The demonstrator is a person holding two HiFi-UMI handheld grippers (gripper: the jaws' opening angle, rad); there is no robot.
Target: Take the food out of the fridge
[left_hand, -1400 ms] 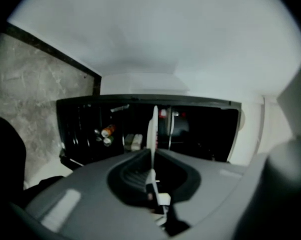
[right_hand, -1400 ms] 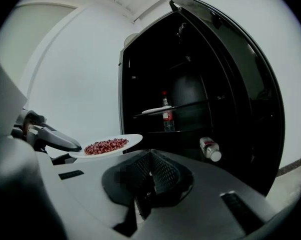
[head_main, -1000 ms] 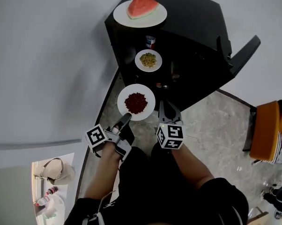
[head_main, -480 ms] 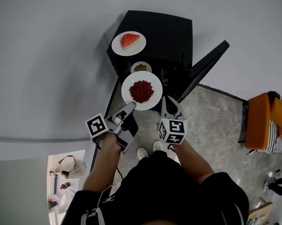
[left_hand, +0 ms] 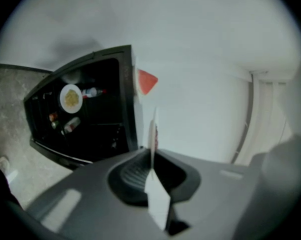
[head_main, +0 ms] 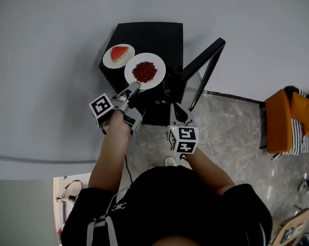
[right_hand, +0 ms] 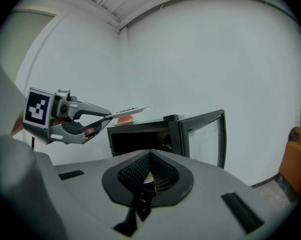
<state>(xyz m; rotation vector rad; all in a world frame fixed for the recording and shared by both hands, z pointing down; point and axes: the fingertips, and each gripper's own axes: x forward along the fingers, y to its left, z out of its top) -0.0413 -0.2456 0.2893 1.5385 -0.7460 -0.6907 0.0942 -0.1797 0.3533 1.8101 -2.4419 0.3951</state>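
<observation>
A black mini fridge (head_main: 159,37) stands against the white wall with its door (head_main: 203,68) swung open. A white plate of red seeds (head_main: 145,71) hangs level at the fridge's top front edge. My left gripper (head_main: 135,85) is shut on its near rim. In the left gripper view that plate (left_hand: 152,134) shows edge-on between the jaws. A plate with a watermelon slice (head_main: 119,55) sits on the fridge top just left of it. Inside the fridge is a plate of yellowish food (left_hand: 70,98). My right gripper (head_main: 178,110) is shut and empty, in front of the fridge.
An orange chair (head_main: 287,122) stands at the right on the stone floor (head_main: 231,132). A bag (head_main: 67,188) lies at the lower left. Small bottles and cans (left_hand: 73,125) sit on the fridge shelves. The open door juts out toward my right side.
Both grippers have risen. The plate of red seeds went up from low in front of the fridge to the level of its top, beside the watermelon plate.
</observation>
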